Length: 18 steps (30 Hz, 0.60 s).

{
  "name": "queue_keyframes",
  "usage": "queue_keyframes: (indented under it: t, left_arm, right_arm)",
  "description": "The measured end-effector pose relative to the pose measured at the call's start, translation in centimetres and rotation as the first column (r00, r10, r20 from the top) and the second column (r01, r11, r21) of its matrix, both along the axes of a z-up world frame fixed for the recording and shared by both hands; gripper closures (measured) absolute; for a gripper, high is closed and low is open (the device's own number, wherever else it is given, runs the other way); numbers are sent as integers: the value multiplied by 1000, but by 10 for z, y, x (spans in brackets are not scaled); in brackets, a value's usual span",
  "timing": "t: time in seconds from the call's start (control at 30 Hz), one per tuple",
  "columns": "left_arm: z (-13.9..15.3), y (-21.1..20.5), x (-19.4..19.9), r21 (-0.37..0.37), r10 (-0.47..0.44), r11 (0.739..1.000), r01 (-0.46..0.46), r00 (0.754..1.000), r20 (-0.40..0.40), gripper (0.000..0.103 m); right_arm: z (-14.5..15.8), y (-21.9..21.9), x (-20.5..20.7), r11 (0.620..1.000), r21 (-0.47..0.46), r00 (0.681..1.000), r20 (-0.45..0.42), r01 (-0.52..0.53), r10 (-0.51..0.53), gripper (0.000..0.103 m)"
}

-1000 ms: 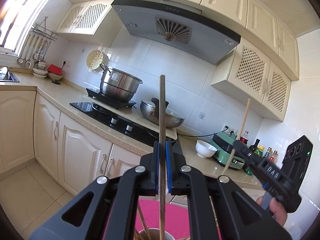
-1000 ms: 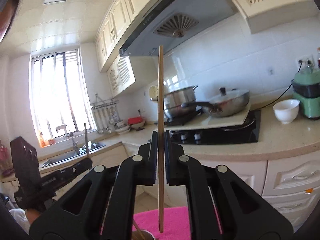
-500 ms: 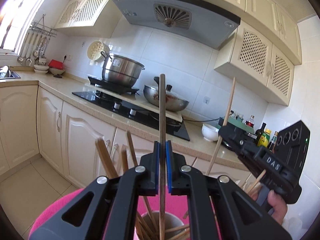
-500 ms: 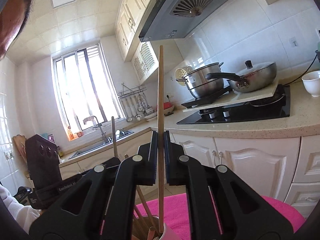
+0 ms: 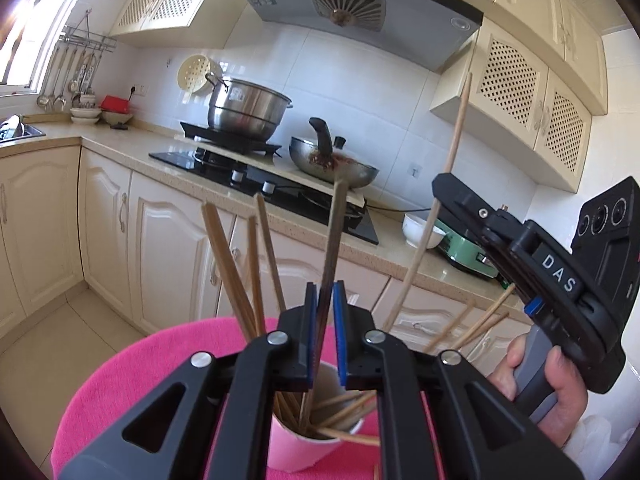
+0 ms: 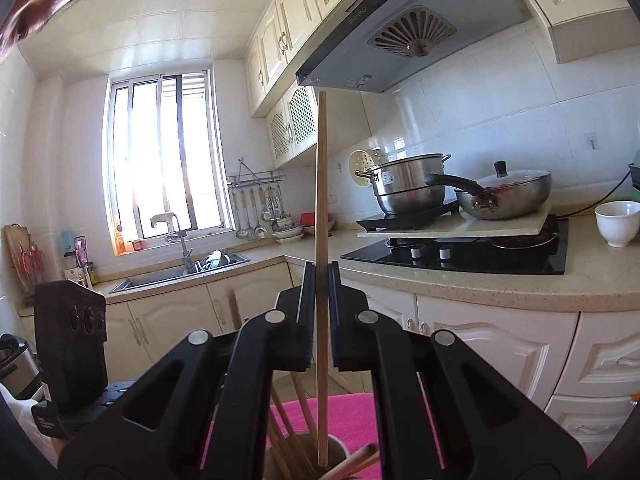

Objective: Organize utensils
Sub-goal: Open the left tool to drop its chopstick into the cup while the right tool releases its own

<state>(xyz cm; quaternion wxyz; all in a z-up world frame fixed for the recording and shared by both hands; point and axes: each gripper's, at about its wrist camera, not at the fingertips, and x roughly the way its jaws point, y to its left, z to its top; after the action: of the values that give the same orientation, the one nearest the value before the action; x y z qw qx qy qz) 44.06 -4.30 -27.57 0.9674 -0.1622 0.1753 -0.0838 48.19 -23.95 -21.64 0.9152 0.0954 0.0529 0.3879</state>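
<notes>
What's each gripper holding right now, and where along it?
Right gripper is shut on a light chopstick below its middle, lower tip over the cup. Left gripper is opening; the dark chopstick between its jaws leans loose, lower end in the cup.

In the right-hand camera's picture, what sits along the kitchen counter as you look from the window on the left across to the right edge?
Sink with tap → hanging ladles → stacked bowls → steel stockpot → lidded frying pan → white bowl.

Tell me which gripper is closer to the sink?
Left. The left gripper, jaws opening, hangs on the sink side of the cup; the right gripper is on the stove side.
</notes>
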Motion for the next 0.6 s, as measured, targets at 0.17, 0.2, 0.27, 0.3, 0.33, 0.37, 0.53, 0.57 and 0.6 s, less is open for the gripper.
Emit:
queue_keyframes:
  t: [0.17,0.2,0.27,0.3,0.33,0.37,0.53,0.57,0.6]
  left_arm:
    - [1,0,-10,5,14,1000,-14,1000,1,83]
    - [3,1,-11,3,20,1000,-20,1000,2,83]
    - [8,3,-15,-4,25,1000,-25,1000,14,83]
    - [10,3,-16,-4,30,1000,-30,999,17,81]
    - [13,4,-17,-3,35,999,-35,999,21,80]
    - [16,4,-19,4,43,999,-43,999,24,80]
    - [28,9,-27,28,65,997,-66,997,47,79]
    - [29,11,-28,30,77,996,-79,996,49,79]
    - [30,13,-29,28,82,996,-84,995,52,79]
  right_arm:
    - [-1,8,-13,999,-32,999,24,25,-24,96]
    - [0,10,-15,999,-42,999,29,26,-25,96]
    - [1,11,-19,998,-46,999,34,33,-32,96]
    - [3,12,-20,998,-51,999,38,38,-37,96]
    - [4,13,-22,998,-52,998,41,47,-45,96]
    - [5,13,-24,998,-51,998,41,46,-44,96]
    - [5,22,-32,994,-63,994,64,88,-84,96]
    - [3,24,-34,994,-66,994,68,91,-86,96]
    - [1,27,-36,992,-70,993,73,102,-97,96]
